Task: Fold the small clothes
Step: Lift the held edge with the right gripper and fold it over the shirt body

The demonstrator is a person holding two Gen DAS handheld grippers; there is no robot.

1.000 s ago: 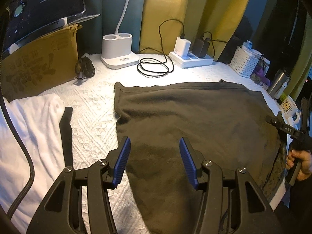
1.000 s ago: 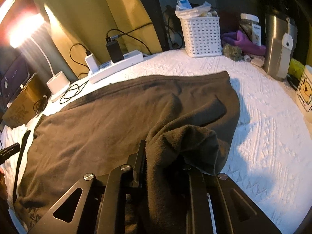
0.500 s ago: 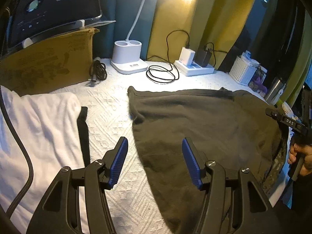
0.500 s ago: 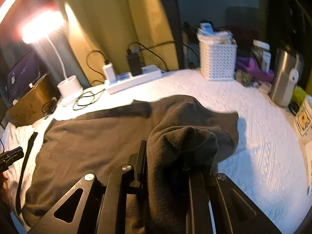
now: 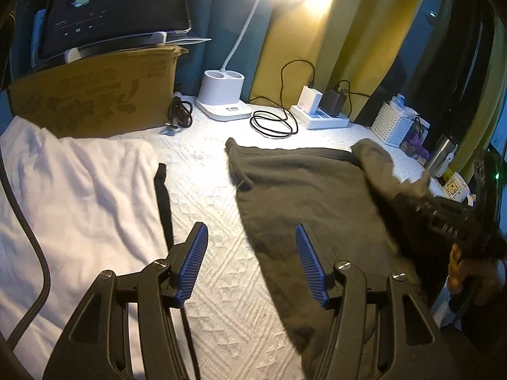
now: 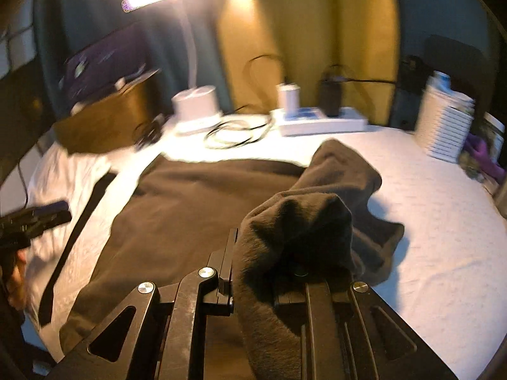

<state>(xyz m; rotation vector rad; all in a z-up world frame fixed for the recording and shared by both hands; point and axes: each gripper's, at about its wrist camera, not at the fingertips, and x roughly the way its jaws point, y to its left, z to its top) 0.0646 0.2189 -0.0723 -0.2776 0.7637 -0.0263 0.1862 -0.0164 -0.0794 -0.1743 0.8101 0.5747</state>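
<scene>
A dark olive-brown garment (image 5: 301, 196) lies spread on the white quilted cover (image 5: 202, 190). Its right edge is lifted and folded over toward the middle. My right gripper (image 6: 269, 247) is shut on that bunched edge (image 6: 304, 221), and the cloth drapes over the fingers and hides the pads. In the left wrist view the right gripper (image 5: 443, 218) shows blurred at the far right, with the person's hand (image 5: 469, 272) below it. My left gripper (image 5: 251, 228) hangs open above the cover at the garment's left edge, with nothing between the blue pads (image 5: 193, 253).
A white cloth (image 5: 79, 205) with a black strip (image 5: 163, 196) beside it lies to the left. Along the back stand a cardboard box (image 5: 95, 95), a lamp base (image 5: 223, 95), a coiled cable (image 5: 272, 123), a power strip (image 5: 320, 117) and a white basket (image 5: 393, 126). A steel tumbler (image 5: 440, 155) and a mug (image 5: 454, 186) sit at the right.
My right gripper has carried the garment's right edge up and leftward over the rest of it. My left gripper has shifted left, from over the garment to its left edge.
</scene>
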